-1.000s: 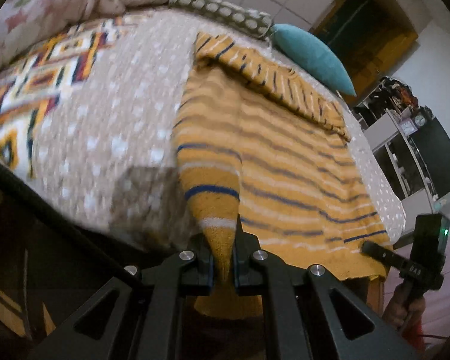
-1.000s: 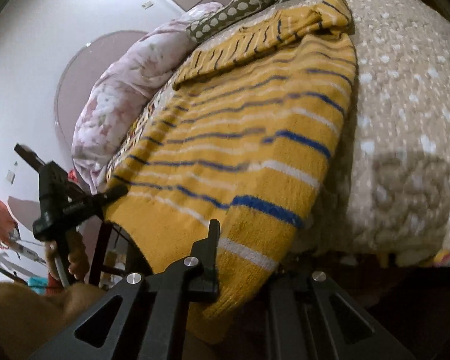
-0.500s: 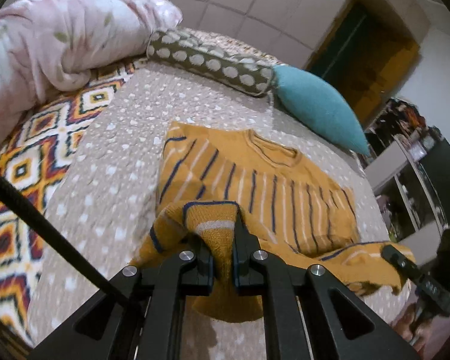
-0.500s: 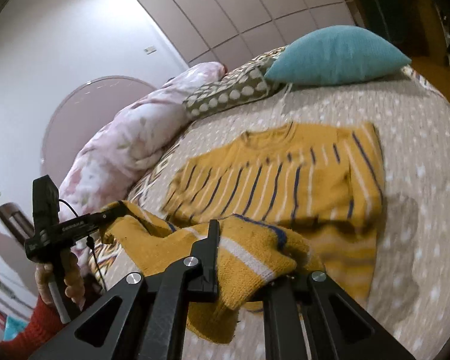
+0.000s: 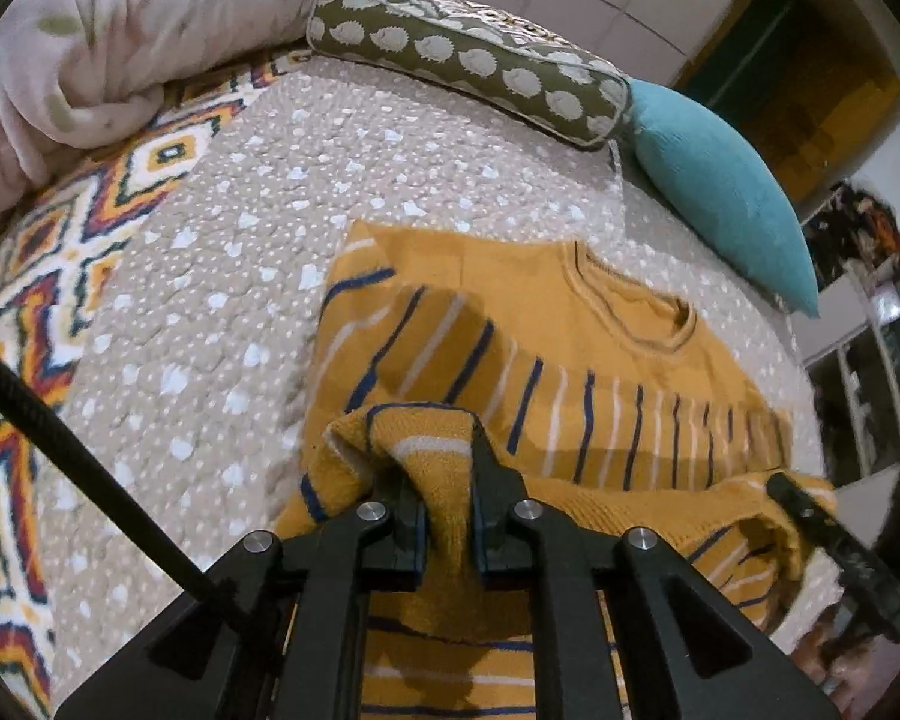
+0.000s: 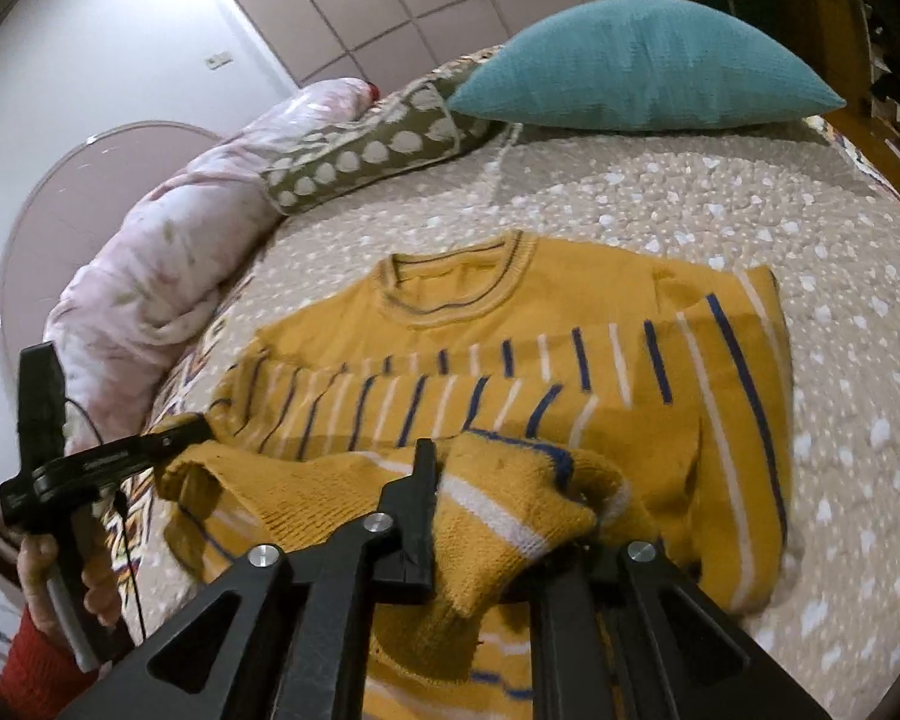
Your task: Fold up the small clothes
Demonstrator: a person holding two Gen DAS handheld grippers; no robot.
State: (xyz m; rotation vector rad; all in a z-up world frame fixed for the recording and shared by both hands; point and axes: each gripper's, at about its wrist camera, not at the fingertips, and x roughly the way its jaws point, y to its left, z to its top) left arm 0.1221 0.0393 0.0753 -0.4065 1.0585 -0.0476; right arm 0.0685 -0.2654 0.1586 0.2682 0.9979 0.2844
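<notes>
Both corners pinched; left gripper (image 5: 447,516) | right gripper (image 6: 504,516) | sweater (image 6: 570,360) hem lifted

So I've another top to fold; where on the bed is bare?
Bare quilt lies left of the sweater, up to the blanket and bolster, and on its right in the right wrist view. Between collar and cushion it is crowded.

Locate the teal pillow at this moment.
The teal pillow lies at the far end of the bed, upper right in both wrist views, next to the spotted olive bolster and beyond the yellow sweater's collar.
</notes>
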